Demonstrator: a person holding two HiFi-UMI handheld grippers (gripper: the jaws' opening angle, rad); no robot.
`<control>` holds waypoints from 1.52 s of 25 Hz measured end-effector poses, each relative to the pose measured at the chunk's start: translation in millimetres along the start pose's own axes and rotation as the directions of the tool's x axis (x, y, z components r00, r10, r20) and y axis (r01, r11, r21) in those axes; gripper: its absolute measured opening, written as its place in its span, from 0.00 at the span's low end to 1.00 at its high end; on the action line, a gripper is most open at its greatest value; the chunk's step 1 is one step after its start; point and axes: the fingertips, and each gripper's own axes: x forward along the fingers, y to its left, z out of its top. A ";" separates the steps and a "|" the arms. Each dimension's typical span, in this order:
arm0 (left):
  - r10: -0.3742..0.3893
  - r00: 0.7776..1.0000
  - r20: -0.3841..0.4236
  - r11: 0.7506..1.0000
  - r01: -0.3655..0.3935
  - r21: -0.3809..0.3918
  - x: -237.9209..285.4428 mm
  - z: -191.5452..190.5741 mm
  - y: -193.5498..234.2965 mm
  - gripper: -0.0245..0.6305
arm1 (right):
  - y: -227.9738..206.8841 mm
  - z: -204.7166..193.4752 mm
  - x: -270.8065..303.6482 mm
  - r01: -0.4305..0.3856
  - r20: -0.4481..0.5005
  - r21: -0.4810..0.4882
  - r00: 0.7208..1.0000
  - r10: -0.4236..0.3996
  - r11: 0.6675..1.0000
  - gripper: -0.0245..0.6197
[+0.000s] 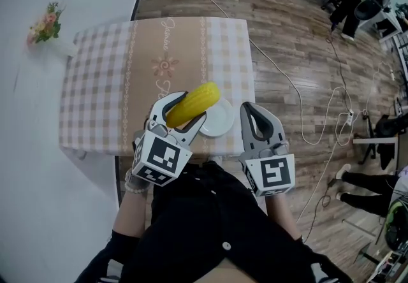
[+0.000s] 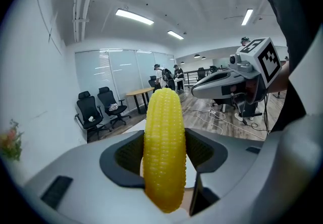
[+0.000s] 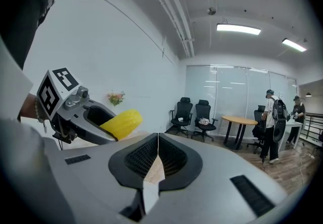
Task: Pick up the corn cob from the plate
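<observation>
My left gripper is shut on a yellow corn cob, held up in the air above the near edge of the table. In the left gripper view the corn cob stands upright between the two dark pads, its tip well past them. Below and to the right of the cob, the white plate lies on the checked tablecloth. My right gripper hovers just right of the plate, jaws closed together with nothing between them. The right gripper view shows the left gripper with the corn cob.
A small bunch of flowers stands at the table's far left corner. Cables run over the wooden floor to the right of the table. Office chairs, a round table and several people are further back in the room.
</observation>
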 end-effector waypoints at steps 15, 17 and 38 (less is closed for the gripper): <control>0.026 1.000 0.016 1.000 -0.026 0.012 -16.3 4.4 2.1 0.43 | 9.8 6.5 4.1 -0.030 -0.005 -0.033 1.000 0.030 0.999 0.10; 0.026 1.000 0.017 1.000 -0.026 0.016 -16.5 5.0 2.3 0.43 | 12.0 6.3 3.8 -0.038 -0.016 -0.042 0.999 0.037 0.998 0.10; -0.010 1.000 0.026 1.000 0.010 0.011 -13.3 7.0 -1.5 0.43 | 15.3 6.0 4.8 -0.035 -0.031 -0.064 0.999 0.033 0.997 0.10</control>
